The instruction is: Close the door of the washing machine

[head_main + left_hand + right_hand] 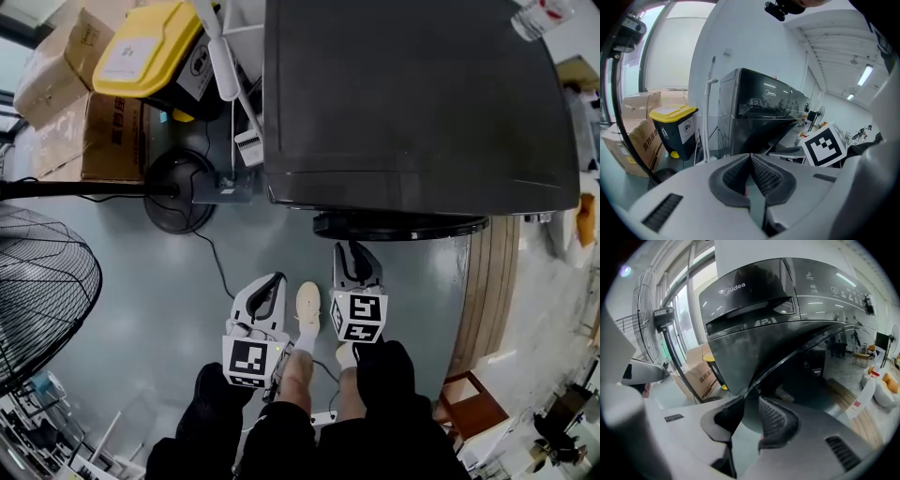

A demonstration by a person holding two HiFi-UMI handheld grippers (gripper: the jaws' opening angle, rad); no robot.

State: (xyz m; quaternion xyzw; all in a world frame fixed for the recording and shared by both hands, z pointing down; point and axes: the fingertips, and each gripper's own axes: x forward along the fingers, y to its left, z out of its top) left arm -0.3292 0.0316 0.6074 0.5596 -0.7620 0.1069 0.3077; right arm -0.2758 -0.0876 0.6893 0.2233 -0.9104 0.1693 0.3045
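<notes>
A person stands facing the dark washing machine (412, 94), a gripper in each hand. The right gripper (751, 401) has its jaws partly apart and closed on the edge of the round door (403, 225), which swings out from the machine's front towards the person and is not yet shut. The door's dark rim runs up and away from the jaw tips. The left gripper (750, 157) hangs empty just beside the right one, its jaws together, apart from the door. A yellow-lidded bin (155, 47) and cardboard boxes (103, 131) stand to the machine's left.
</notes>
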